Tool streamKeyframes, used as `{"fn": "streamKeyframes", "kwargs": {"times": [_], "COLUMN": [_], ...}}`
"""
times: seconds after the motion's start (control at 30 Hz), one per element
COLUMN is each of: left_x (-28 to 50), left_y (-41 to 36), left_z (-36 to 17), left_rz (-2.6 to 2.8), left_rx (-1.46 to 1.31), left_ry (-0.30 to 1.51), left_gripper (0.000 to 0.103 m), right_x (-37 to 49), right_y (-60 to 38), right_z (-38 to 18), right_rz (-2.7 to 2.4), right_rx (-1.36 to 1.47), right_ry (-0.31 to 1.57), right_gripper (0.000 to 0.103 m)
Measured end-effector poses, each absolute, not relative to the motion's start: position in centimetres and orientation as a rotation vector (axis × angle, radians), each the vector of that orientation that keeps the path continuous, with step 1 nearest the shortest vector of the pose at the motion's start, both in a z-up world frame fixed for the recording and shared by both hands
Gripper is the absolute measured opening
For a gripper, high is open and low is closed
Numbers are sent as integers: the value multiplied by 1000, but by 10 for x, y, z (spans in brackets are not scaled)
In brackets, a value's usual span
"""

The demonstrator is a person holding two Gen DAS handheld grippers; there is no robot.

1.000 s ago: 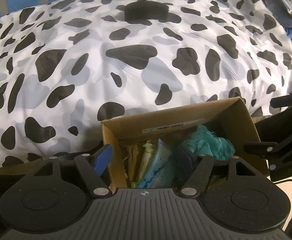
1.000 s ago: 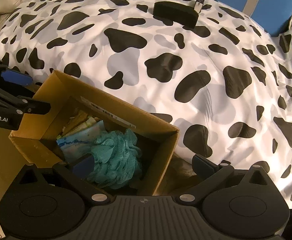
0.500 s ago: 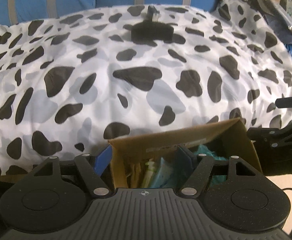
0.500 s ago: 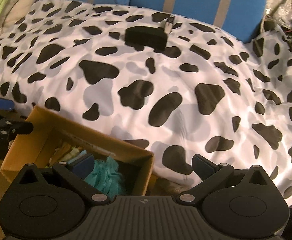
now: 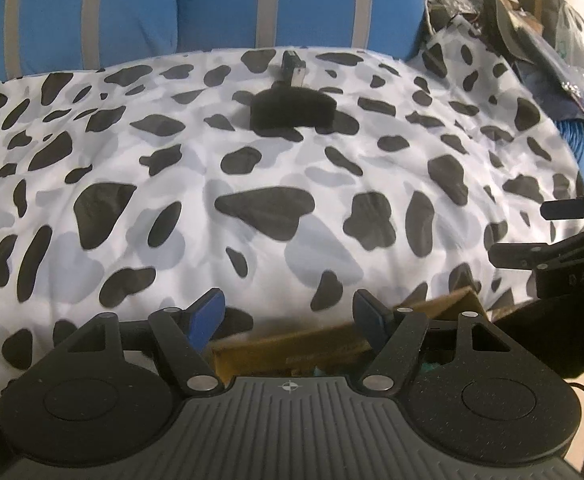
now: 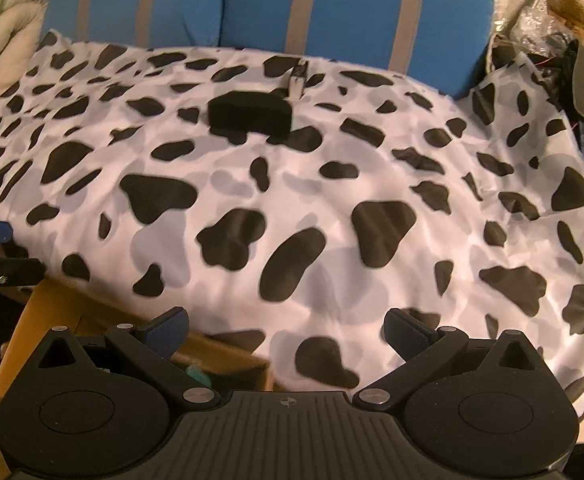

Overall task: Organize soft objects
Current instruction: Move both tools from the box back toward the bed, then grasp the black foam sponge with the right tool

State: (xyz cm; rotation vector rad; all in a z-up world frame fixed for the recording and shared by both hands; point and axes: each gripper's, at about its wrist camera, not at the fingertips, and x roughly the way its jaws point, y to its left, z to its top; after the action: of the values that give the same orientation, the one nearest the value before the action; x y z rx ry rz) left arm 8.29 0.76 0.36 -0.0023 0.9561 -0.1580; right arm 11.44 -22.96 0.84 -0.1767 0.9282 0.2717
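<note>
Holding both claws wide apart and empty, you have the left gripper (image 5: 288, 312) and right gripper (image 6: 288, 330) above the cow-print cover (image 5: 252, 168). The cardboard box (image 5: 303, 344) sits just below the left fingertips and low-left of the right ones. A black sponge (image 6: 250, 114) lies well ahead, near the blue cushion (image 6: 331, 0).

A big bed (image 6: 331, 208) has a cow-spot cover. Blue cushions (image 6: 331, 4) with grey stripes stand along its far edge.
</note>
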Motion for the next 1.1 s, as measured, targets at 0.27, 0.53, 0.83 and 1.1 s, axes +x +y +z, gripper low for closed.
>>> {"fn": "streamKeyframes", "kwargs": {"times": [0.27, 0.53, 0.83, 1.1], "left_x": [109, 131, 164, 191], "left_y": [9, 17, 27, 34], "left_z": [-1, -3, -6, -3], "left_rz": [-175, -178, -171, -177], "left_rx": [24, 27, 27, -13], "left_ry": [923, 901, 896, 887], "left_gripper": [70, 70, 70, 70], "right_x": [140, 174, 212, 246], "right_y": [-230, -232, -216, -203], "right_z": [10, 6, -2, -15], "right_rz": [282, 331, 446, 511], "right_rx": [-227, -204, -270, -330], "right_ry": [858, 845, 798, 773], "right_gripper": [103, 103, 103, 103]}}
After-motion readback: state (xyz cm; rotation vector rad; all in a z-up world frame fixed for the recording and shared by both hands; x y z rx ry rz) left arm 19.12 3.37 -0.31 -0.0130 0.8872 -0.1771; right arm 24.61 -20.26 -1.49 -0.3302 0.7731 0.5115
